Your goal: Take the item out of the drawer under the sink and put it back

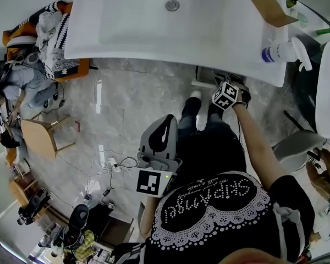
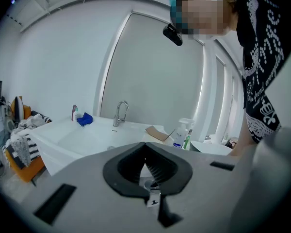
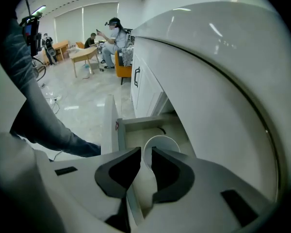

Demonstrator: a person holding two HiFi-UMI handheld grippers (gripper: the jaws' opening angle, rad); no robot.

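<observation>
1. Pointing steeply down, your right hand-held gripper (image 3: 144, 155) is hanging over the open drawer (image 3: 138, 124) beneath the white counter (image 1: 154, 43).
2. Its jaws are standing narrow and are clamping the near wall of the white bowl (image 3: 163, 142). One jaw is sitting inside the rim and the other outside, and the white wall is filling the gap between them.
3. The bowl is sitting just ahead of the jaw tips, down in the drawer with its open side up. You cannot tell whether it is resting on the drawer floor.
4. Your left hand-held gripper (image 2: 145, 147) is pointing toward the counter from in front of your body. Its jaws are meeting at the tips, and nothing is lying between them.
5. Beyond the left hand-held gripper's tips and slightly to their left, the faucet (image 2: 120, 113) is standing upright, with a blue object (image 2: 85, 119) further left.
6. To the right of those tips, a spray bottle (image 2: 181, 132) is standing just beside a flat cardboard piece (image 2: 155, 132).
</observation>
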